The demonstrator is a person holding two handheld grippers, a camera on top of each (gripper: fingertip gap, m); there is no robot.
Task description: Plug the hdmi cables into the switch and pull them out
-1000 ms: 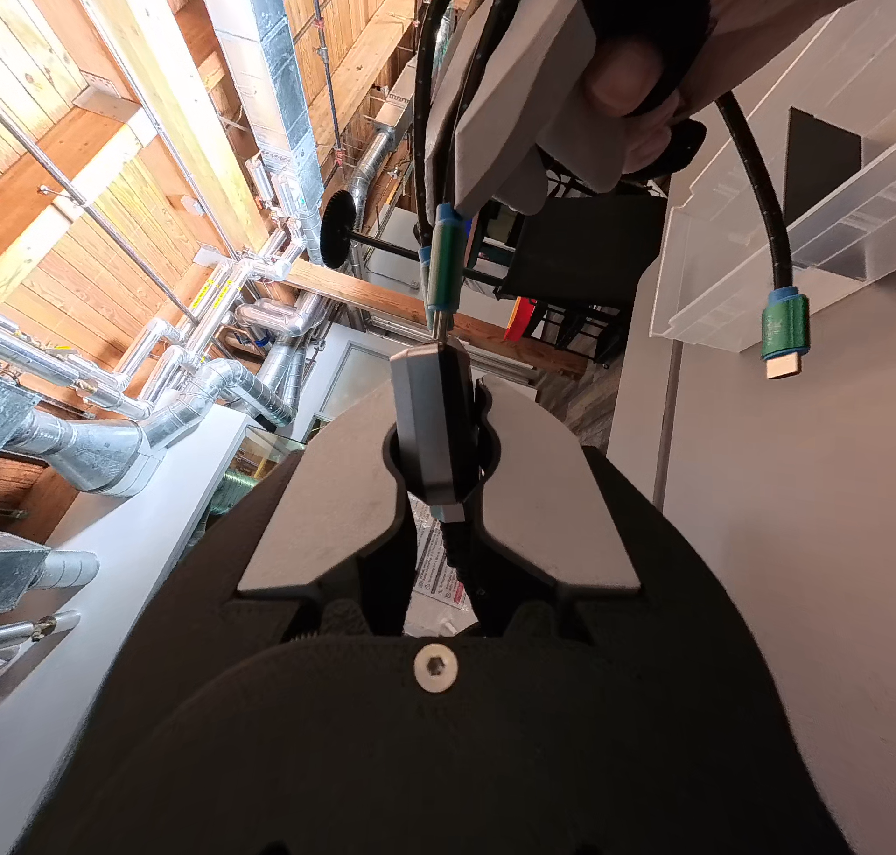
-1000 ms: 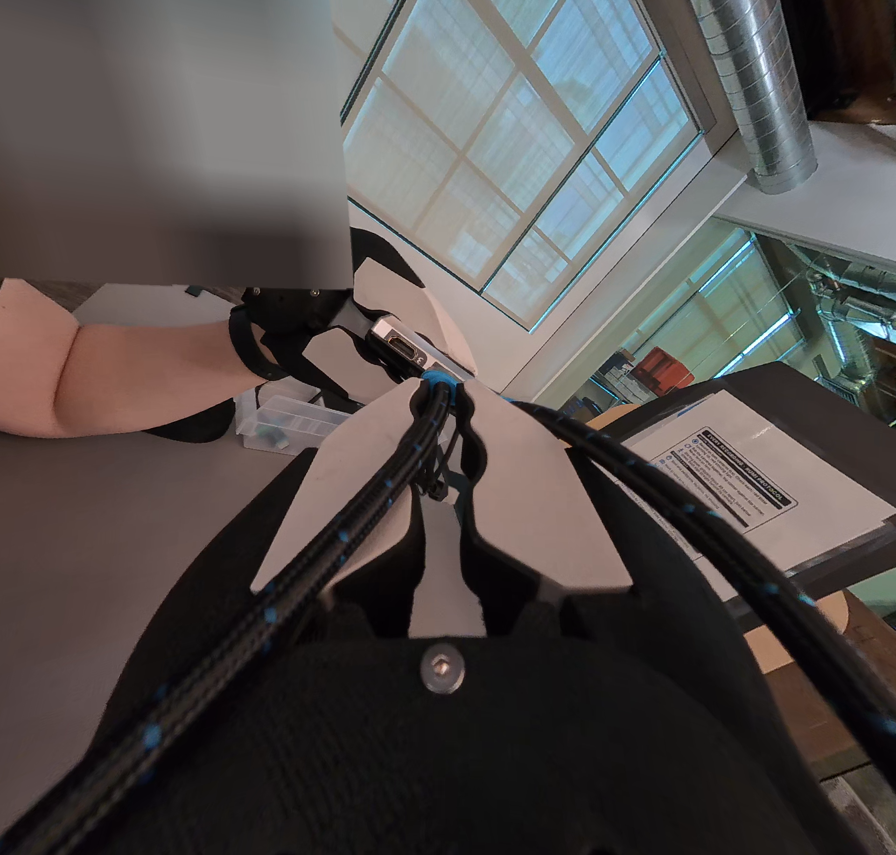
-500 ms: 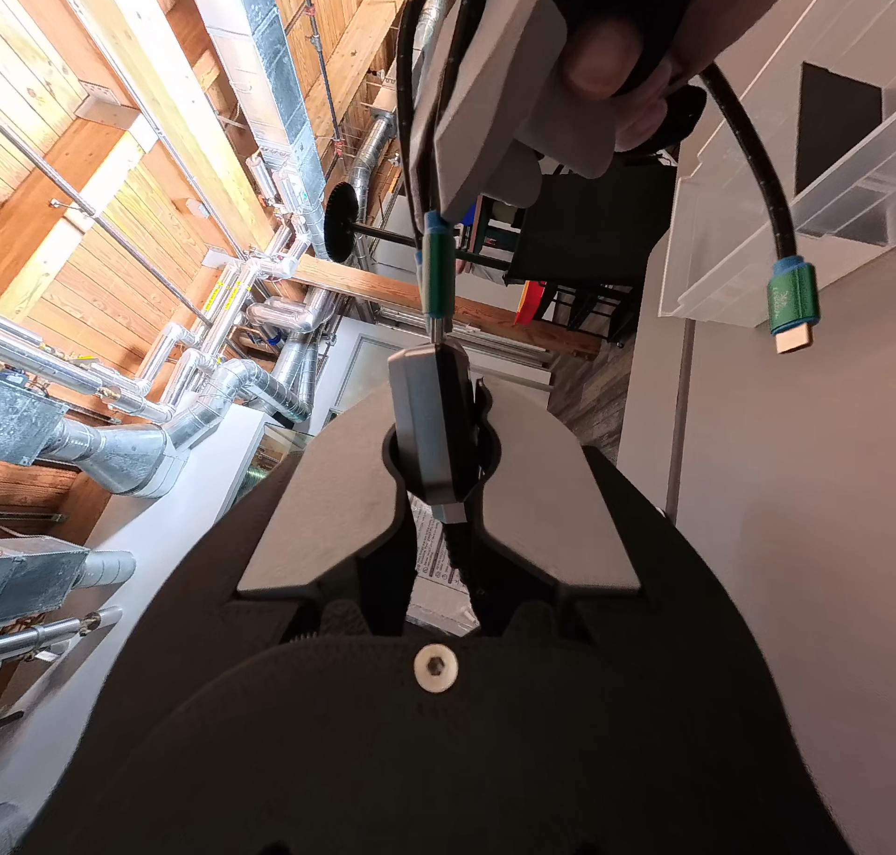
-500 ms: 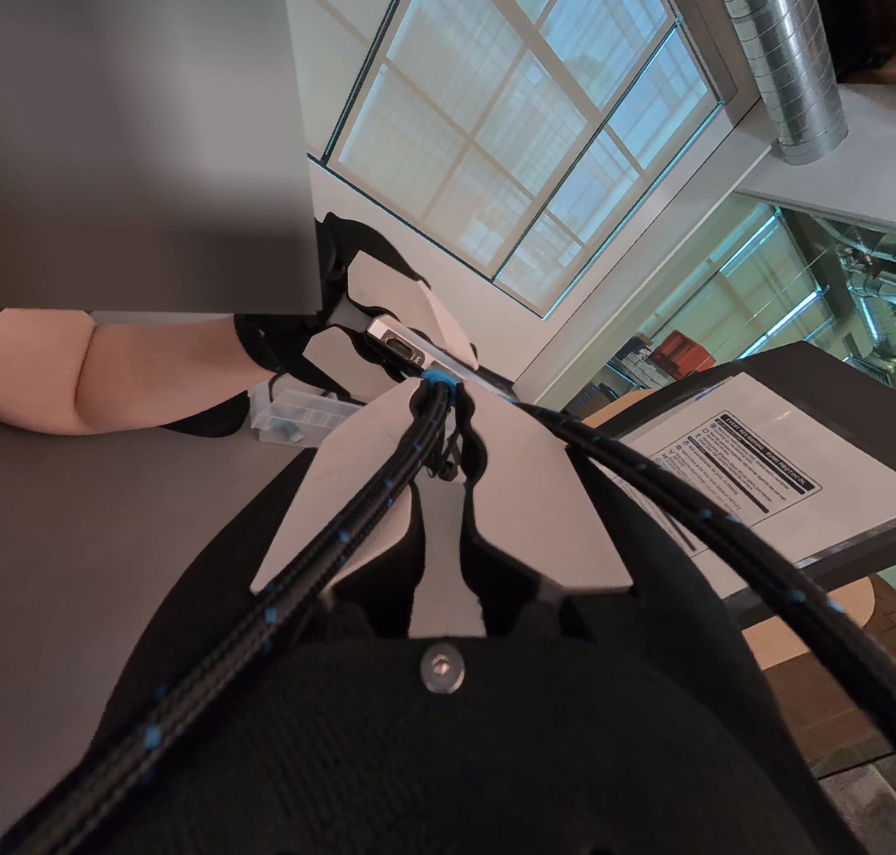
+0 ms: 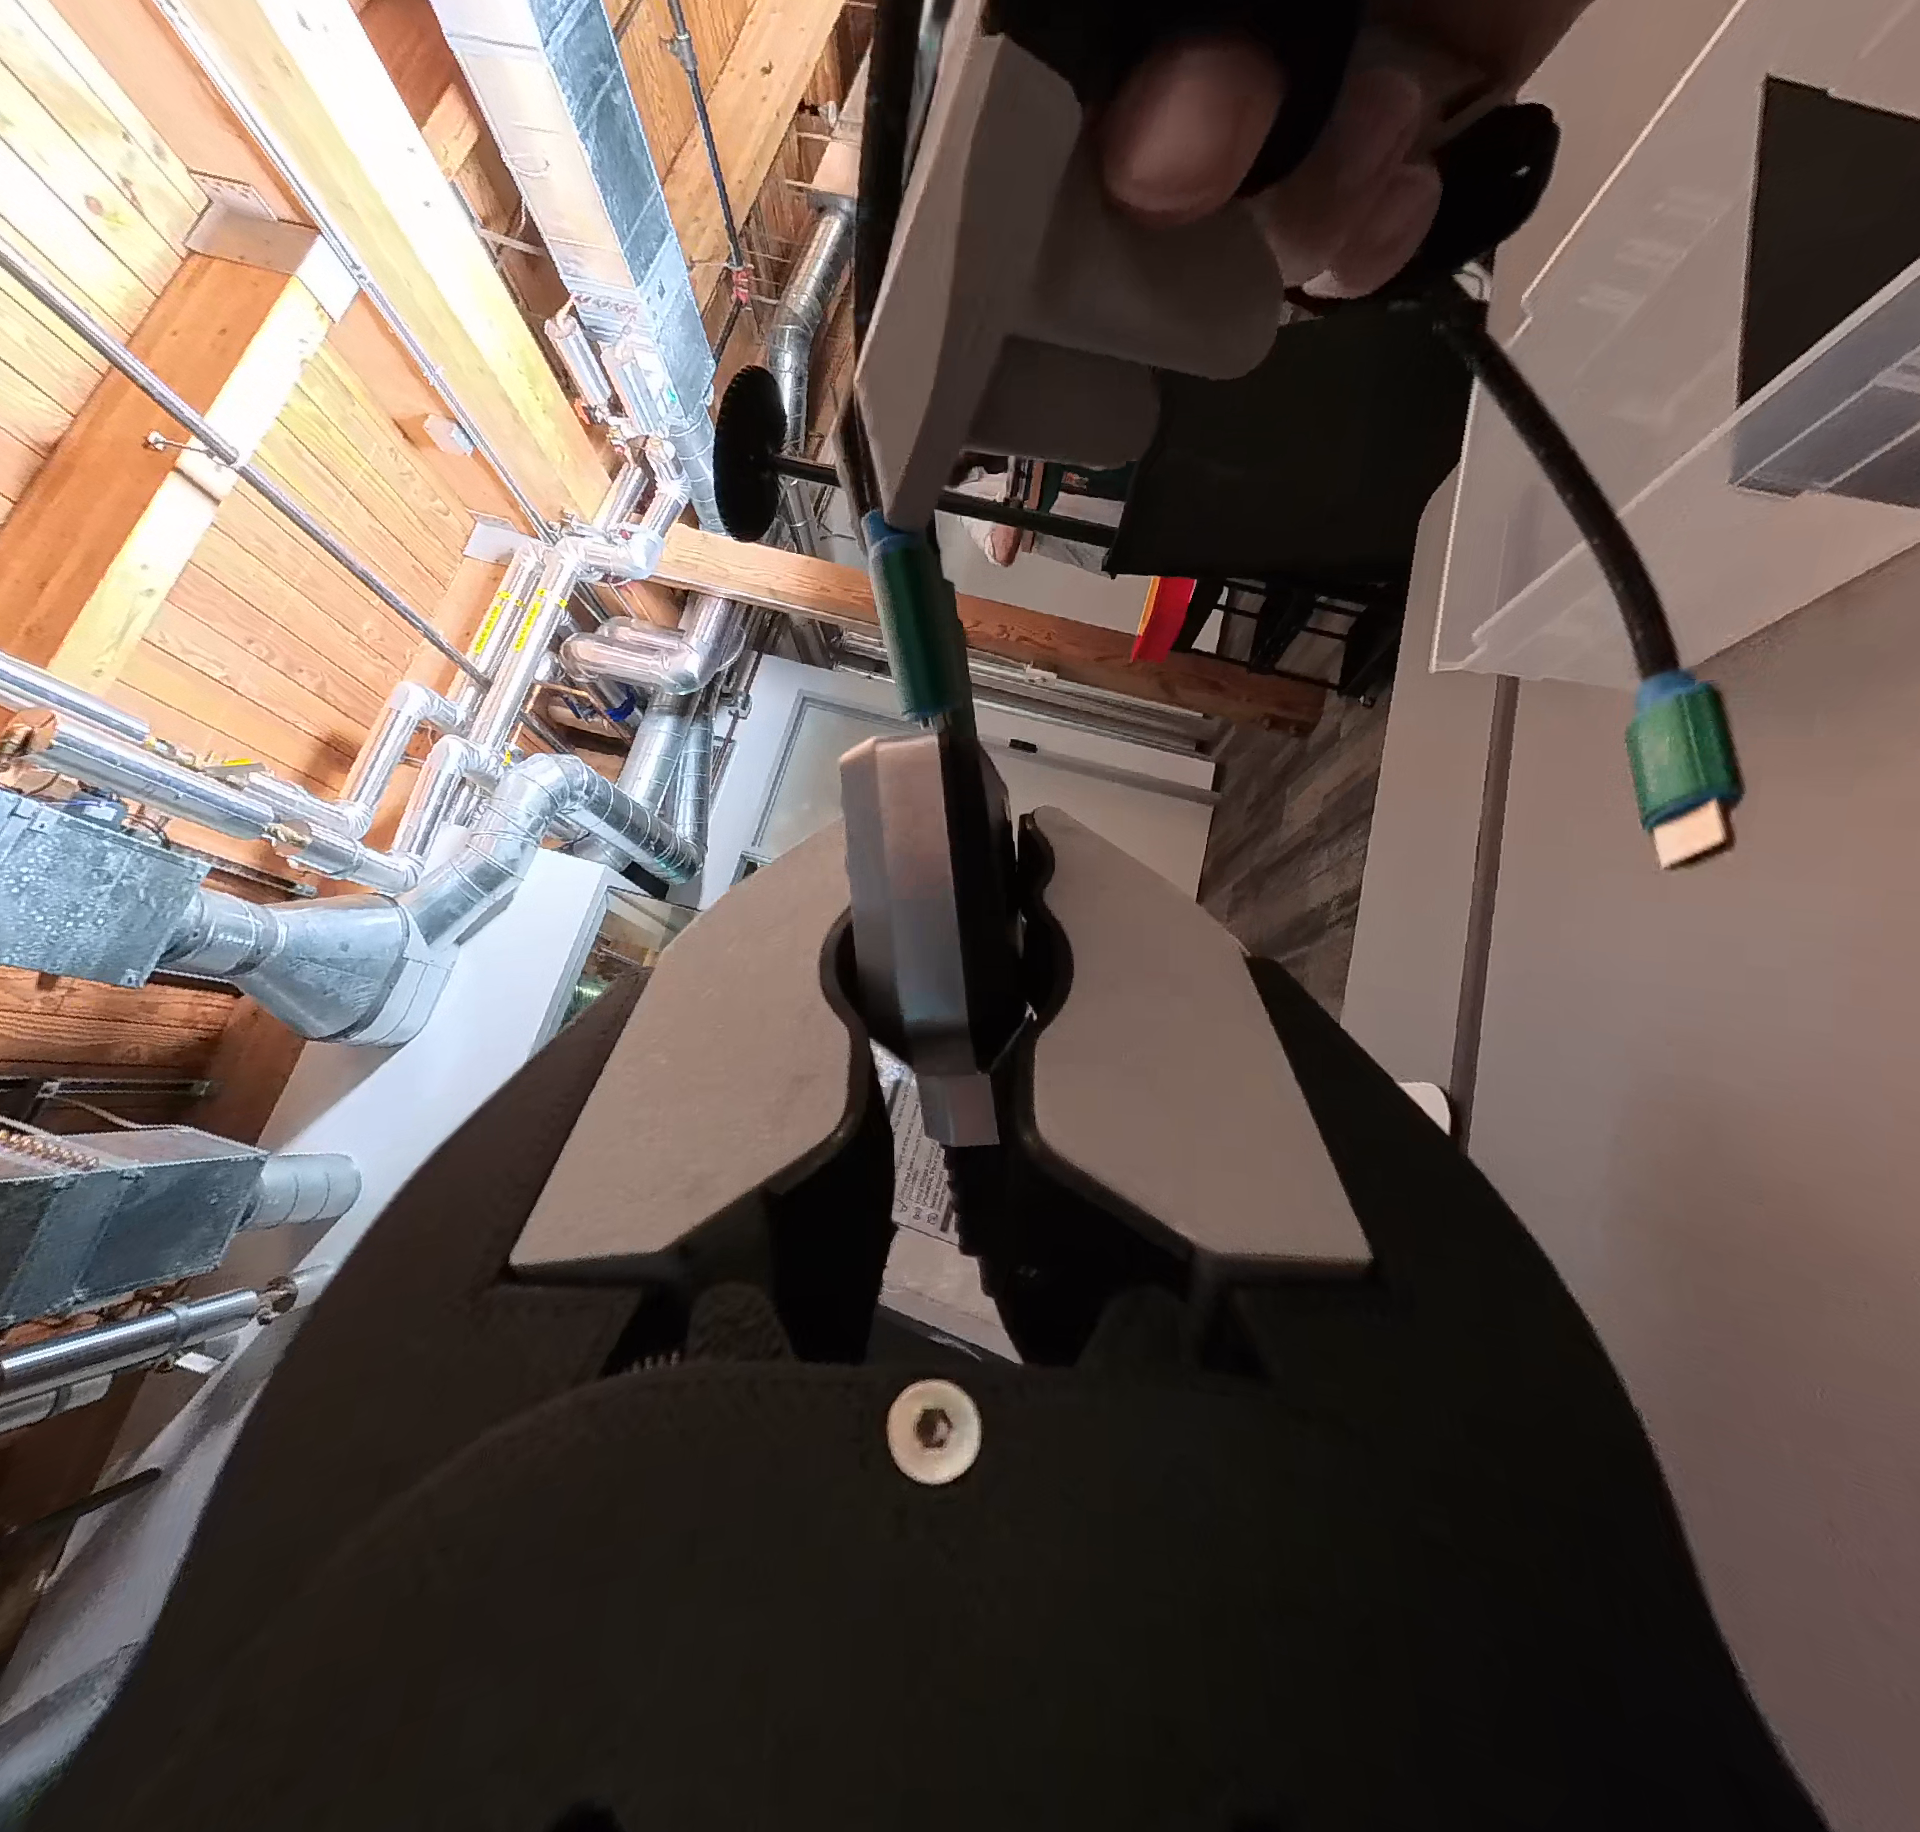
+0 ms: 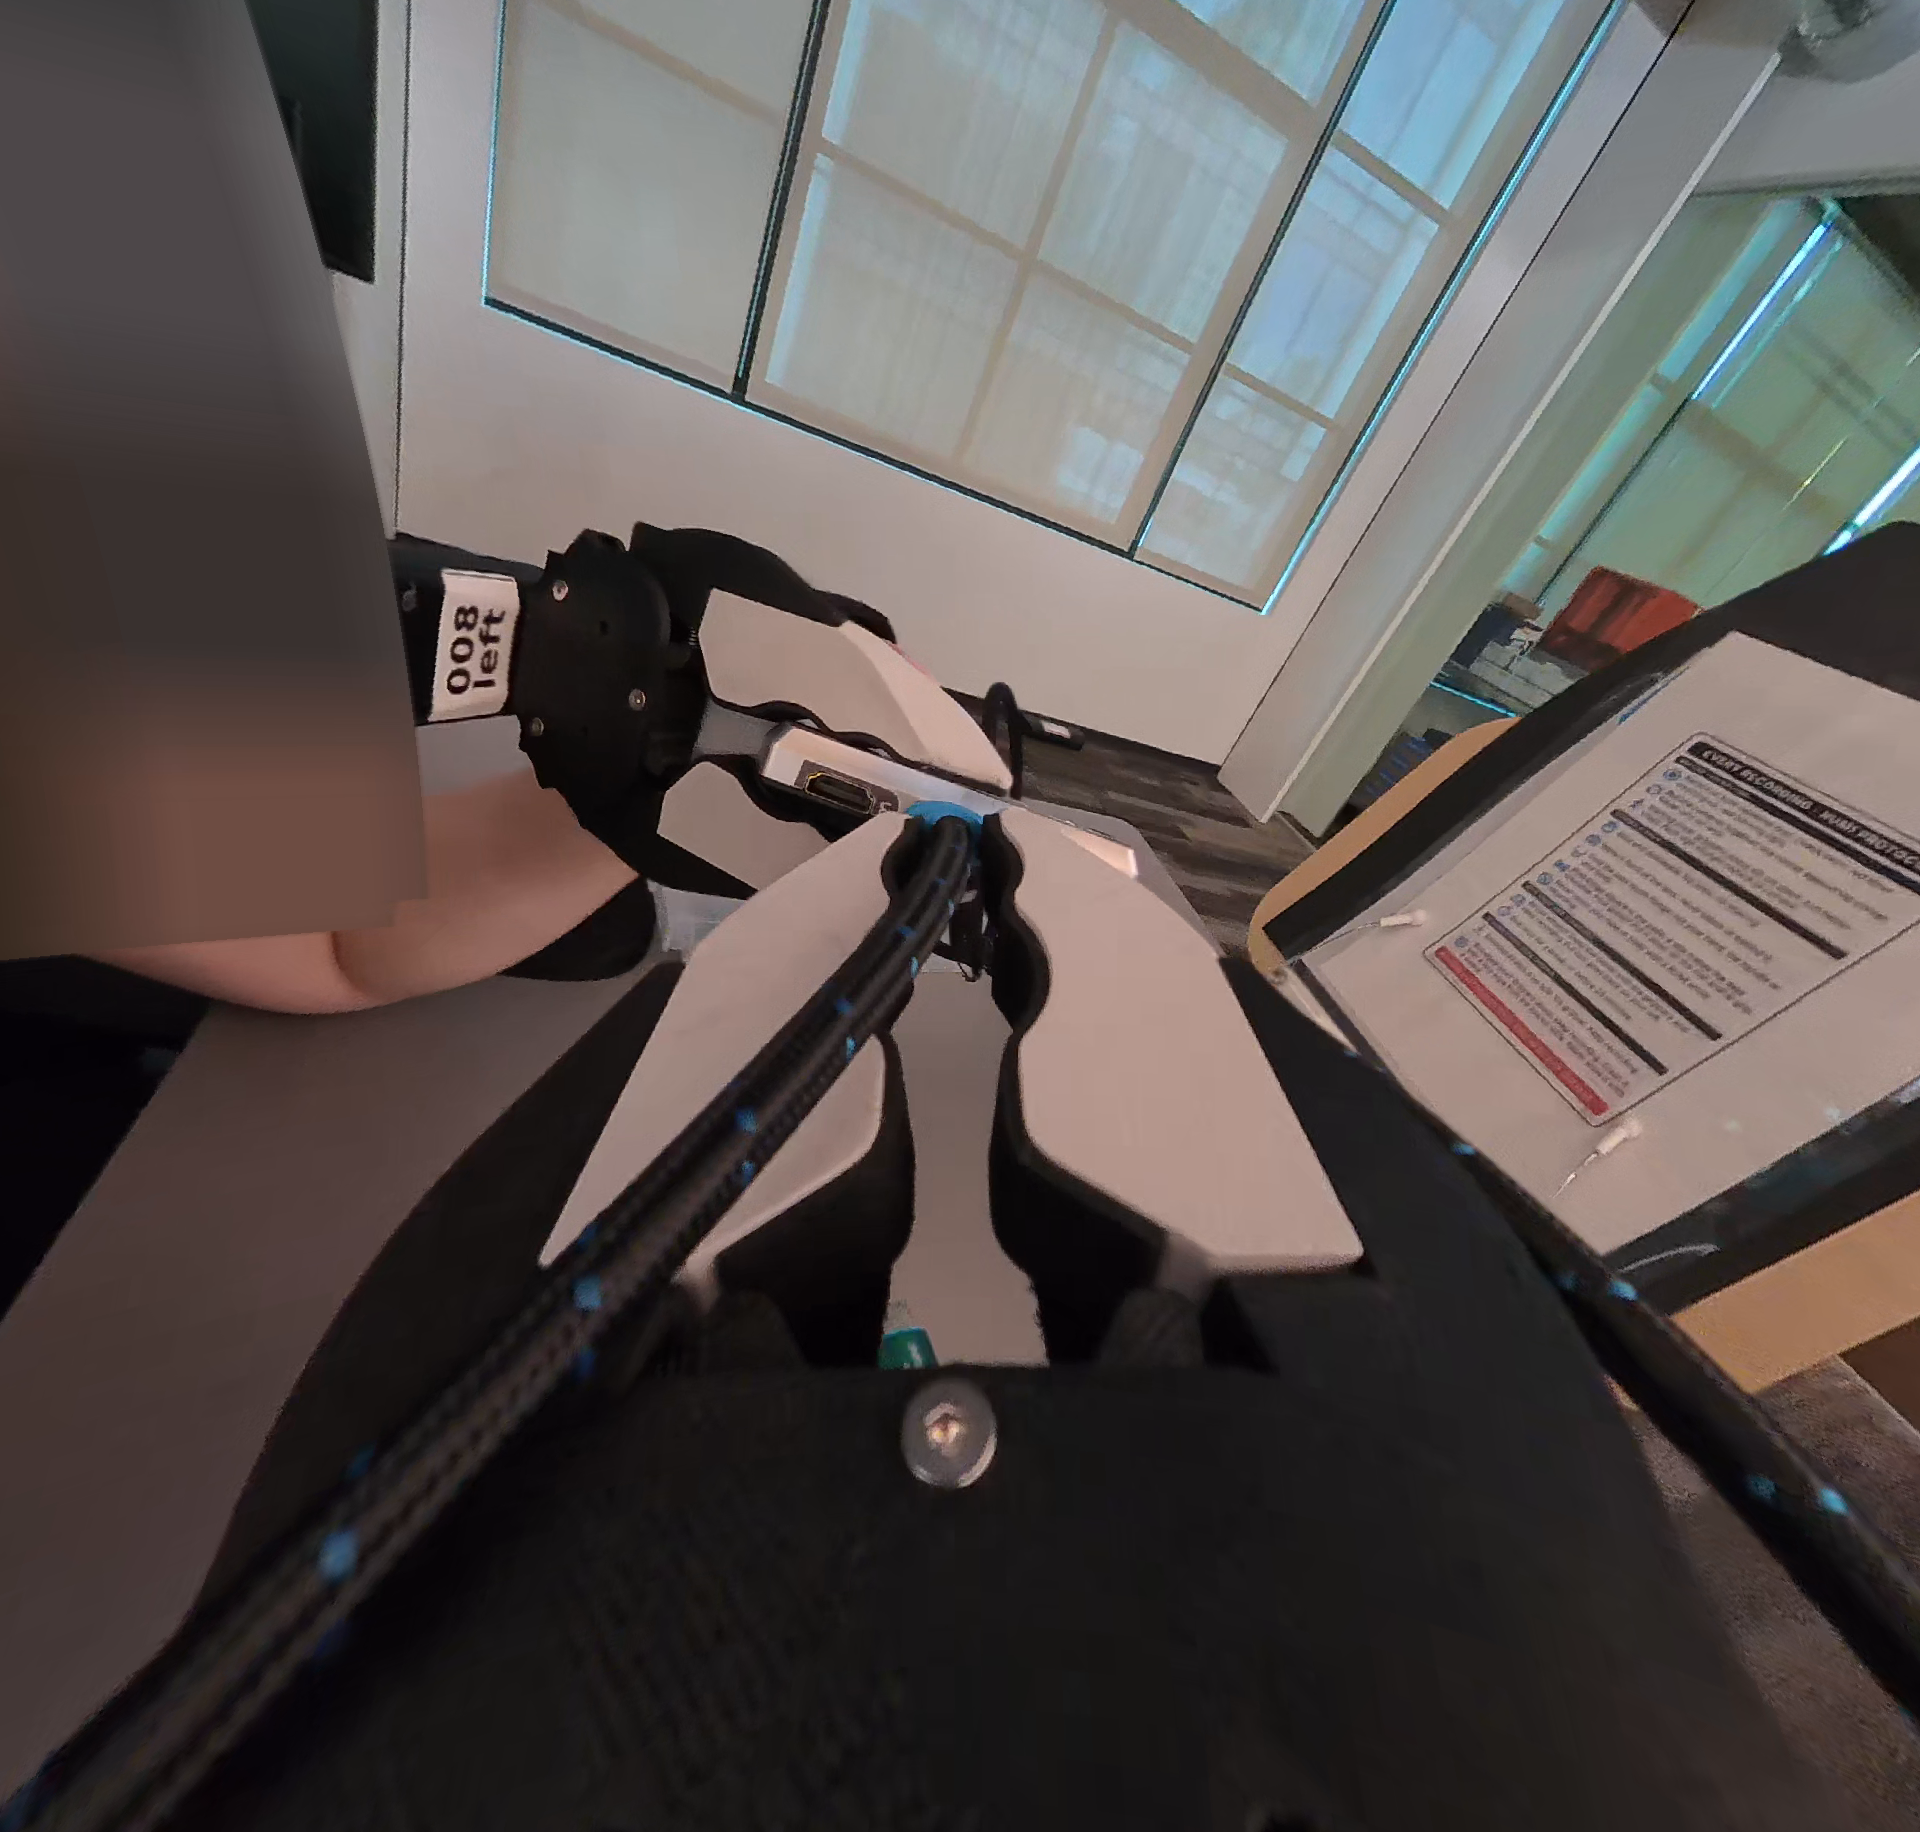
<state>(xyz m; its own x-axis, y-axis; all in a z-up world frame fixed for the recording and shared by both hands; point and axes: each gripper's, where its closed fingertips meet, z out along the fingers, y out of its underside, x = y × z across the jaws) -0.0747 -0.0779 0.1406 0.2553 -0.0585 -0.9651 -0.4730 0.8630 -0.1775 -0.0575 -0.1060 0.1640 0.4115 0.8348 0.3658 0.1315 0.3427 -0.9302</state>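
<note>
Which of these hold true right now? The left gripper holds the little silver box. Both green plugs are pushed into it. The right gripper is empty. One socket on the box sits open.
1. The left gripper holds the silver box. True.
2. Both green plugs are in the box. False: the loose plug dangles free beside it.
3. The right gripper is empty. False: it is clamped on a black cable just behind its plug.
4. One socket on the box is open. True.
</note>
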